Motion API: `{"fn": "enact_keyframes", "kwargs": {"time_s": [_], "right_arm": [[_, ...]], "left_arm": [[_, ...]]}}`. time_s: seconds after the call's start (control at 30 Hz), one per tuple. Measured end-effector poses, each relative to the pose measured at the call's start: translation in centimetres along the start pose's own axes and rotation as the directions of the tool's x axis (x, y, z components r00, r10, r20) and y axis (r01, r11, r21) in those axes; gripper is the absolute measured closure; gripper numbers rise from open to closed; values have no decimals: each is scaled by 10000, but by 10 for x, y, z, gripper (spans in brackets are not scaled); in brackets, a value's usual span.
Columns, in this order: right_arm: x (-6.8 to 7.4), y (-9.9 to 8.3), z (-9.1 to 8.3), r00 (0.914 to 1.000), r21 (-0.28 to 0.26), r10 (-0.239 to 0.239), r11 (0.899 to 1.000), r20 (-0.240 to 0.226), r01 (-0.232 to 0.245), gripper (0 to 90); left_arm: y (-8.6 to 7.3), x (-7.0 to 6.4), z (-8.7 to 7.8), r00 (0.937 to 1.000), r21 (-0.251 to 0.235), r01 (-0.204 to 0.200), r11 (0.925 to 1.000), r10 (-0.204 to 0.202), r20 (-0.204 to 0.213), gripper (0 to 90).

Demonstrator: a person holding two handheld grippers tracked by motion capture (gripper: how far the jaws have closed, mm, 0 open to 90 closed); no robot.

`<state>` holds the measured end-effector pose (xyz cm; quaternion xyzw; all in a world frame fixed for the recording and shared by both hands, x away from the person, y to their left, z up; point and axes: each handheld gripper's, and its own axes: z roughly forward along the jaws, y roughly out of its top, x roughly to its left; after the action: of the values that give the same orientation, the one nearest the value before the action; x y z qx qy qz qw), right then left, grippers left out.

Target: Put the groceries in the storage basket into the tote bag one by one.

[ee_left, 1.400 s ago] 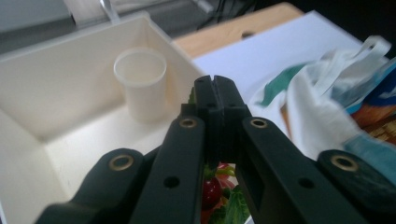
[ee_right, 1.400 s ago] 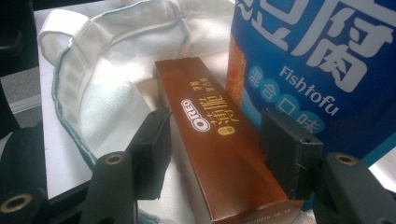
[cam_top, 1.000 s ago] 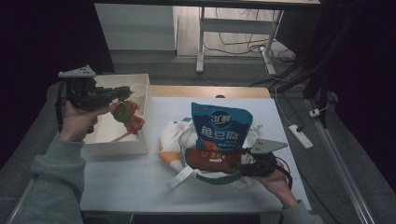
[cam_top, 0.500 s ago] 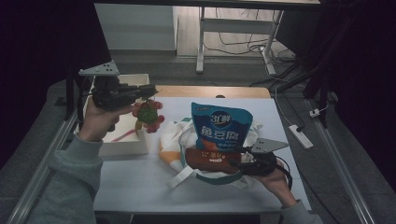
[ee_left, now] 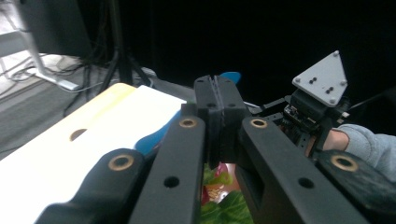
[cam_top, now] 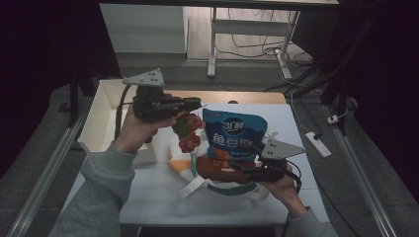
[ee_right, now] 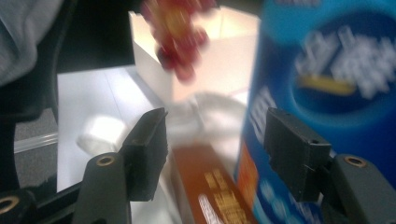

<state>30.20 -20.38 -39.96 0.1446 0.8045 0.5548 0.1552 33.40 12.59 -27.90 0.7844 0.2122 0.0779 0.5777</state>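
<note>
My left gripper [cam_top: 193,104] is shut on the top of a red and green bunch of artificial fruit [cam_top: 187,131], which hangs in the air just left of the blue snack bag [cam_top: 236,134]. In the left gripper view its jaws [ee_left: 215,122] are pressed together, with the bunch [ee_left: 219,198] below them. The blue bag stands upright in a white tote with teal trim [cam_top: 222,189]. A brown packet [cam_top: 221,171] lies at the bag's foot. My right gripper [cam_top: 243,169] rests low beside it, open [ee_right: 212,149], with the brown packet [ee_right: 212,191] between its jaws.
A white open box [cam_top: 104,114] stands at the table's left edge, behind my left hand. The white tabletop [cam_top: 163,202] is bare toward the front. A power strip [cam_top: 318,144] lies off the right edge. Dark floor and desk legs lie beyond.
My left gripper has carried the fruit bunch rightward, from over the white box to beside the blue bag. The right gripper has stayed at the brown packet.
</note>
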Motion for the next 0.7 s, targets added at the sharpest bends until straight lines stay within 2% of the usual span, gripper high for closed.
{"fn": "enact_keyframes", "kwargs": {"time_s": [0.1,0.37,0.47,0.6,0.7], "right_arm": [[5,14,7,9998,-269,-173,9995,-109,170,390],[8,35,29,9995,-647,226,9977,220,-211,328],[8,40,37,9997,-612,232,9979,34,-230,324],[12,44,54,9996,-236,258,9994,-138,-261,315],[14,47,65,9994,67,298,9995,174,-299,314]], "left_arm": [[0,-1,6,10000,13,34,10000,-34,70,896],[-1,-6,20,9999,83,9,10000,-9,102,896],[-2,-7,26,9999,84,38,10000,-39,130,896],[-2,-11,35,9998,143,20,9999,-23,200,896],[-1,-14,40,9994,136,-1,9999,-4,359,896]]}}
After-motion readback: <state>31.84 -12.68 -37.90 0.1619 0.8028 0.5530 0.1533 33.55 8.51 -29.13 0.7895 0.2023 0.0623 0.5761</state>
